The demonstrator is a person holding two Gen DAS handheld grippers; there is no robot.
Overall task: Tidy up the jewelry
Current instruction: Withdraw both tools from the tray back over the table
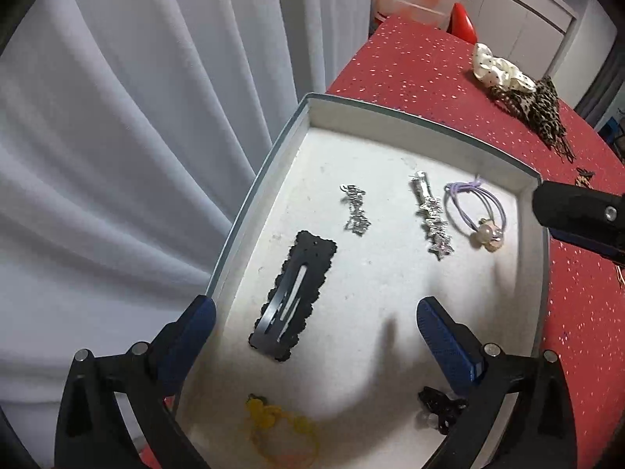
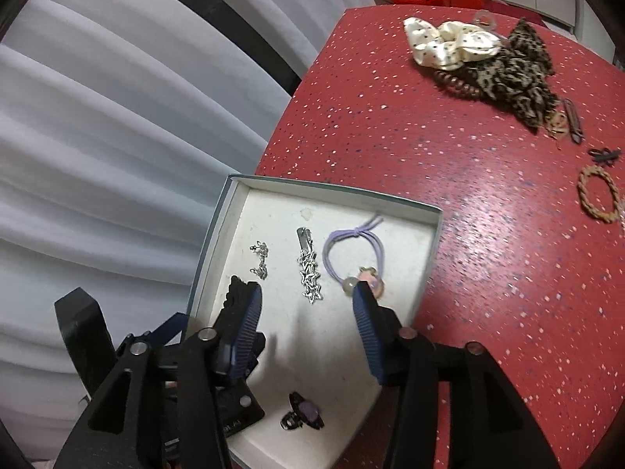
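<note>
- Left gripper [image 1: 316,320]: jaws wide apart, nothing between them, above black hair clip [image 1: 293,297] in box [image 1: 250,195].
- Right gripper [image 2: 308,308]: jaws apart, empty, over box near purple hair tie [image 2: 351,258].
- Silver star clip [image 1: 431,215] left of that tie.
- Scrunchies [image 2: 453,45] far right on red table [image 2: 468,234].

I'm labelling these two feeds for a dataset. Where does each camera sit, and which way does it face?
Left wrist: rides the left tongs, looking steeply down into the shallow white-lined box; own blue-padded fingers spread open, empty; right tongs' tip intrudes.
Right wrist: rides the right tongs, angled down over box and red speckled table; own fingers open, left tongs below-left.
Shared: box, silver star clip, lilac hair tie, black snap clip, cream scrunchie.
</note>
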